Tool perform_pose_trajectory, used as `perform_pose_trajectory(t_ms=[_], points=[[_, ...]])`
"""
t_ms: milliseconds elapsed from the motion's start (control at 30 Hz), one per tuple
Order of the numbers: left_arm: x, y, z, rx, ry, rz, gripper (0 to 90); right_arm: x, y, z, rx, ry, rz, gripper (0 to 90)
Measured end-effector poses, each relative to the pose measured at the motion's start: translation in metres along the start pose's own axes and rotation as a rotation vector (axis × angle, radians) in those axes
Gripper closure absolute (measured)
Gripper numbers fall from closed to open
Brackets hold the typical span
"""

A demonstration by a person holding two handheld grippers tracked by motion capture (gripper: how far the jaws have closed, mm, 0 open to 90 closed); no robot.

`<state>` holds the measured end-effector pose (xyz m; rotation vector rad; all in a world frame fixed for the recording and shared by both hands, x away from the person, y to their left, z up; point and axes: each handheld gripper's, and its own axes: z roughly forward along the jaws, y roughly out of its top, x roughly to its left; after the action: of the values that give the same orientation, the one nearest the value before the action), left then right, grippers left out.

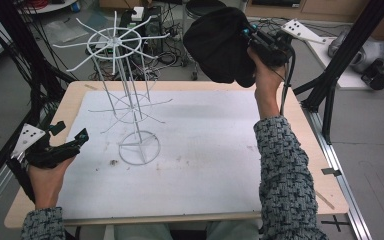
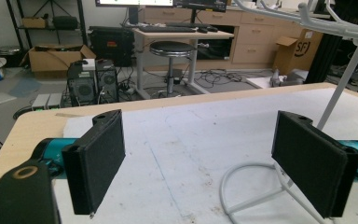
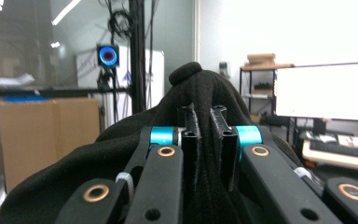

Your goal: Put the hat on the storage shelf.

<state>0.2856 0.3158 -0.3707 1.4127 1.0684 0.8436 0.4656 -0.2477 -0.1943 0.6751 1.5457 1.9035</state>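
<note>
High view | right gripper clamped on black hat, held aloft right of white wire rack | rack top lies leftward, near hat's level | left gripper jaws apart, empty, near rack base

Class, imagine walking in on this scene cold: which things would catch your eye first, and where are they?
First, the black cap, held high above the table's far right side, pinched in the right gripper. Next, the white wire rack, standing tall left of centre on the table. Last, the left gripper at the table's near left edge, its fingers wide apart with nothing between them.
</note>
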Motion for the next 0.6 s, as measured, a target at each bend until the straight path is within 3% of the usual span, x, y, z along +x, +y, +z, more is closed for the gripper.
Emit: perform_pose_trajectory(t_ms=[267,600], points=[[0.0,0.0,0.0,0.001,-0.002,0.002,17.5,0.008,0.023,-0.002,-0.077,0.033,0.036,85.0],[0.0,0.001,-0.001,-0.001,-0.002,0.004,17.7,0.029,0.049,0.001,-0.143,0.086,0.057,85.0]])
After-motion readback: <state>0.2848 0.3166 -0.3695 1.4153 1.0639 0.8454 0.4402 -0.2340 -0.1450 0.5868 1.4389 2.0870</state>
